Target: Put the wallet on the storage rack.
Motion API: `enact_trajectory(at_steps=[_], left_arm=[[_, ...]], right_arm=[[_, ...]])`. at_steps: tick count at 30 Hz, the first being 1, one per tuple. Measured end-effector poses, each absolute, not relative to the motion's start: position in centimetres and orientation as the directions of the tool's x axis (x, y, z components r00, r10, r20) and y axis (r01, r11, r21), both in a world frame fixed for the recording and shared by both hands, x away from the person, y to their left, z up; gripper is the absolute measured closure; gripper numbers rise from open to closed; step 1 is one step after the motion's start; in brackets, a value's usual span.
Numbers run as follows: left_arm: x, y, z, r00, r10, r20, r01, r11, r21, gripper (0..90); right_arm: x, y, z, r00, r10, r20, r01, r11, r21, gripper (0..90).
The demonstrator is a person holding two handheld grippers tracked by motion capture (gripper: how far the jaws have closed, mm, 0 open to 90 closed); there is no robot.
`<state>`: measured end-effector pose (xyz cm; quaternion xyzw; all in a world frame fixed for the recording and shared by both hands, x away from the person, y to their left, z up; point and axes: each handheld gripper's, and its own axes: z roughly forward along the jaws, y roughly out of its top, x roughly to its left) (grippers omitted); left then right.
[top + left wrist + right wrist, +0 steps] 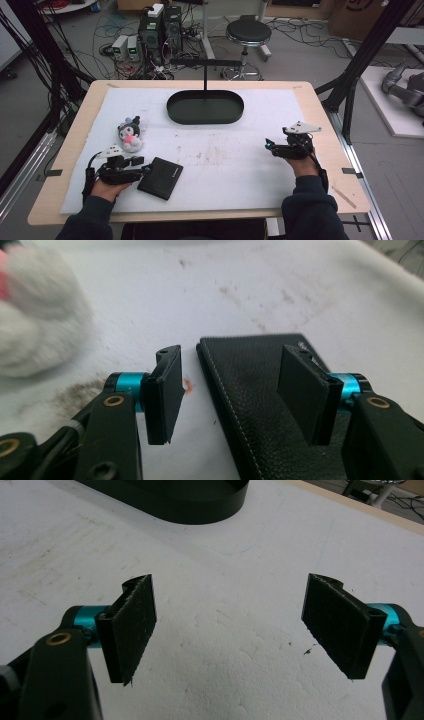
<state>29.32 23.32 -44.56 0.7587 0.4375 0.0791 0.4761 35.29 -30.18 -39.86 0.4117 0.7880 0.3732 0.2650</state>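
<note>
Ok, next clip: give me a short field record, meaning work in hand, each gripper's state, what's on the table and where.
work in hand: left gripper closing in on the wallet
left gripper: open, jaws astride the wallet's near edge, pads not yet pressing
right gripper: open, nothing between the jaws, over bare mat
wallet: black, flat on the mat, front left
plush toy: behind the left gripper, apart from the wallet
tray: black oval, far centre, nothing visible inside

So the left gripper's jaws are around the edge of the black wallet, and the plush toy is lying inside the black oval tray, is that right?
Not quite. The plush toy lies on the white mat, outside the black oval tray, as the high view shows. The left gripper does straddle the black wallet edge.
</note>
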Motion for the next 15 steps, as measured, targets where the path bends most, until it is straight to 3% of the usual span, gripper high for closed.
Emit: enact_trajectory(at_steps=[4,6,9,10,11,15], left_arm=[[29.6,22.5,-45.0,0.620,0.732,-0.281,0.610,-0.224,0.760,46.2],[29.6,22.4,-45.0,0.635,0.713,-0.298,0.610,-0.226,0.759,59.0],[29.6,22.3,-44.6,0.599,0.745,-0.294,0.622,-0.202,0.756,66.2],[29.6,22.3,-44.4,0.599,0.747,-0.288,0.613,-0.197,0.765,78.6],[29.6,22.2,-44.4,0.595,0.752,-0.283,0.616,-0.201,0.762,82.6],[29.8,22.3,-44.3,0.594,0.743,-0.307,0.619,-0.180,0.765,85.0]], right_arm=[[35.4,-30.3,-40.0,-0.516,0.851,-0.104,0.458,0.376,0.806,22.2],[35.4,-30.3,-40.0,-0.517,0.850,-0.101,0.463,0.377,0.803,22.2],[35.5,-30.3,-40.1,-0.519,0.848,-0.107,0.462,0.383,0.800,22.2],[35.5,-30.2,-40.1,-0.516,0.850,-0.109,0.463,0.383,0.799,22.2],[35.5,-30.2,-40.1,-0.515,0.850,-0.108,0.465,0.383,0.798,22.3],[35.4,-30.2,-40.1,-0.510,0.854,-0.104,0.464,0.375,0.803,22.4]])
